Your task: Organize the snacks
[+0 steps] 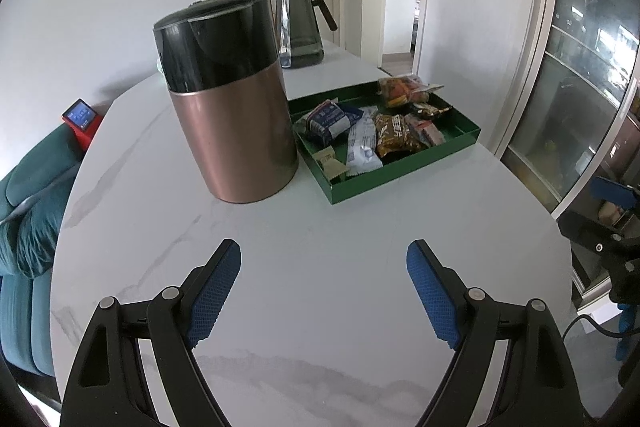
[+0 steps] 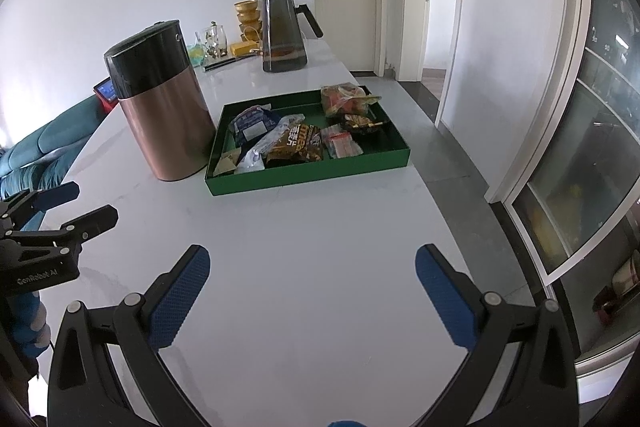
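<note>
You are holding the left gripper (image 1: pixel 324 263) and right gripper (image 2: pixel 312 267), jaws apart, over the counter (image 2: pixel 304 227), near the green snack tray (image 2: pixel 308 175), which is sitting beside the copper canister (image 2: pixel 164 123).

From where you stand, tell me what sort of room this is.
Probably a home dining or living area: a white marble-look table holds a green tray of packaged snacks and a smoked-glass water jug, with a teal fabric sofa beside it.

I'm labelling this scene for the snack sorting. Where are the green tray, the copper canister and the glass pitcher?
green tray (image 2: pixel 308 179): right wrist view, on its near outer wall.
copper canister (image 1: pixel 236 139): left wrist view, on its copper body below the black lid.
glass pitcher (image 2: pixel 283 35): right wrist view, on its smoky glass body.
</note>
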### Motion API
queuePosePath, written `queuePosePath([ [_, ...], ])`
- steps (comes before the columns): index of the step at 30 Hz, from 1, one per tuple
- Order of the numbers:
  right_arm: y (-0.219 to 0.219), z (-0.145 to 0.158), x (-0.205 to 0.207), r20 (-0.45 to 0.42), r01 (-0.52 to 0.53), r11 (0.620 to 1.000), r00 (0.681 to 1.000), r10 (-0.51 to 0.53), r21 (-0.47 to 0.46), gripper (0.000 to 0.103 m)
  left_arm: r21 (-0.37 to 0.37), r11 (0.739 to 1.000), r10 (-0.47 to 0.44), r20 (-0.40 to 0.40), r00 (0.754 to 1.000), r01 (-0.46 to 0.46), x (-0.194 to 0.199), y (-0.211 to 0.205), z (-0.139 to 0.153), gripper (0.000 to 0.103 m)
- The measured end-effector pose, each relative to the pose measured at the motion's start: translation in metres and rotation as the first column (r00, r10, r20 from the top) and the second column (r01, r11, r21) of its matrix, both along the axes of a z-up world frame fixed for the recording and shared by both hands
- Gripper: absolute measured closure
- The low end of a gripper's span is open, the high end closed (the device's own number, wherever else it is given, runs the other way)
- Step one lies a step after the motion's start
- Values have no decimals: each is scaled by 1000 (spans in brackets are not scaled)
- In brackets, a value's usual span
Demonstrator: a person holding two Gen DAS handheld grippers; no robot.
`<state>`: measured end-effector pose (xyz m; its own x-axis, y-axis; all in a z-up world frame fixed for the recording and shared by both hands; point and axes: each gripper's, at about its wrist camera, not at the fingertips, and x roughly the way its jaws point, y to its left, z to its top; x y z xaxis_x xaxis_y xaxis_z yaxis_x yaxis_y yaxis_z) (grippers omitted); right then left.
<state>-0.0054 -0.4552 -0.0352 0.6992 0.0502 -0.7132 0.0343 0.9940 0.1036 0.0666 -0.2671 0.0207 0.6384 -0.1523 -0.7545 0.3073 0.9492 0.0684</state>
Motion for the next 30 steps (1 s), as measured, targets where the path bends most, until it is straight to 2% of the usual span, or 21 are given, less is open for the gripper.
queuePosePath([
  [7,1,-5,0,-17,4,1000,1000,-4,-4,0,3,1000,1,-32,999,-1,0,2,-13,22],
  [18,4,-26,-1,-74,-1,1000,997,0,-7,0,38,999,17,-131,991,-12,-3,6,-57,22],
  [25,7,-36,-4,-102,-11,1000,995,10,-6,0,38,999,14,-132,991,-9,-6,8,-57,22],
  [30,6,-29,-5,-66,-11,1000,998,10,-11,0,38,999,16,-75,997,-13,-8,7,-41,22],
])
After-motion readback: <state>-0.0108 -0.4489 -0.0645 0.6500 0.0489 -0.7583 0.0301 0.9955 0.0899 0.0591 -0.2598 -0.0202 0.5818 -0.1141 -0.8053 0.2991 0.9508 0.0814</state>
